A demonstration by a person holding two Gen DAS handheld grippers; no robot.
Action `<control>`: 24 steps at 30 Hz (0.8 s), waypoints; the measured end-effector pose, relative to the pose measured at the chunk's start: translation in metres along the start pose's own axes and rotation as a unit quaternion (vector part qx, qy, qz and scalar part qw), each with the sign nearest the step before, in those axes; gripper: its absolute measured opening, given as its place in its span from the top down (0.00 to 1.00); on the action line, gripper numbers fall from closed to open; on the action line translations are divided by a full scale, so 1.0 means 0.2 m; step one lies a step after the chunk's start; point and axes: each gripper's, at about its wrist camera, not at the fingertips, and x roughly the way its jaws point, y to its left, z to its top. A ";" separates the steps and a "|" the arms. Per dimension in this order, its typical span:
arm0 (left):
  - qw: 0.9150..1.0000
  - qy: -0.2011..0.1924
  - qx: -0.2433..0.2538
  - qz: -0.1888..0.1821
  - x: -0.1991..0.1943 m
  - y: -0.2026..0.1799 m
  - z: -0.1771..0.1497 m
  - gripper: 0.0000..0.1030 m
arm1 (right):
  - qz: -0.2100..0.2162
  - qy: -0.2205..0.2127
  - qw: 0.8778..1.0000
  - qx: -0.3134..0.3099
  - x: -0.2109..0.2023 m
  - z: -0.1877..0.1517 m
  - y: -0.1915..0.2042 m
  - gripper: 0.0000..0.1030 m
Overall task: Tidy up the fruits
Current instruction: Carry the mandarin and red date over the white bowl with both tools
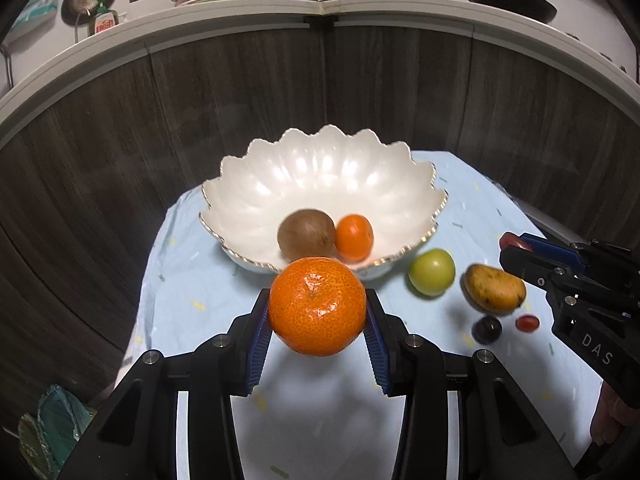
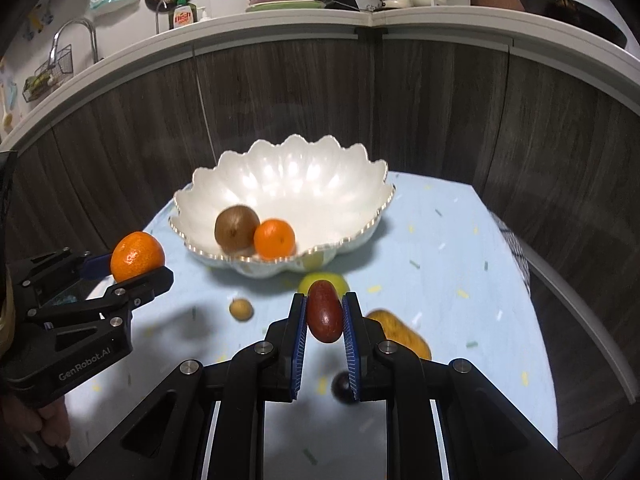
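Room: a kitchen corner, dark wood-grain cabinet fronts [image 1: 240, 120] under a pale worktop [image 2: 440, 16] crowded with pans and crockery; in front of them a small table under a light blue cloth with scattered flecks [image 1: 200, 280].
Bowl: a white, glossy scalloped bowl with a thin gilt rim [image 1: 320, 176] stands on the cloth toward the cabinets.
In the bowl: a brown fuzzy kiwi [image 1: 306, 234] and a small orange mandarin [image 1: 354, 237], touching each other on the bowl's floor.
Left tongs: the left gripper [image 1: 318, 312] is clenched on a large round orange mandarin [image 1: 318, 306], its blue ribbed pads pressed to both sides, held in the air just short of the bowl's near rim.
Right tongs: the right gripper [image 2: 325, 312] is clamped tight on a dark red oblong fruit [image 2: 325, 312], standing on end between the pads, above the cloth.
Loose on the cloth: a round green apple-like fruit [image 1: 431, 271] just beside the bowl; a yellow mango with dark speckles [image 1: 495, 288] near it; a dark, almost black round fruit [image 1: 486, 329]; a small red cherry tomato [image 1: 527, 322]; a small tan round fruit [image 2: 241, 309] by itself.
Person: fingers of a hand [image 2: 48, 424] show under the left tongs' body.
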 end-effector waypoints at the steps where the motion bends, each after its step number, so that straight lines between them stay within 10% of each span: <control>1: 1.000 -0.001 -0.001 0.001 0.00 0.01 0.01 0.59 | 0.000 -0.002 1.000 -0.001 0.00 0.01 0.00 0.82; 24: 1.000 -0.009 -0.013 0.017 0.18 0.18 0.27 0.59 | -0.011 -0.014 1.000 0.024 0.21 0.33 -0.03 0.82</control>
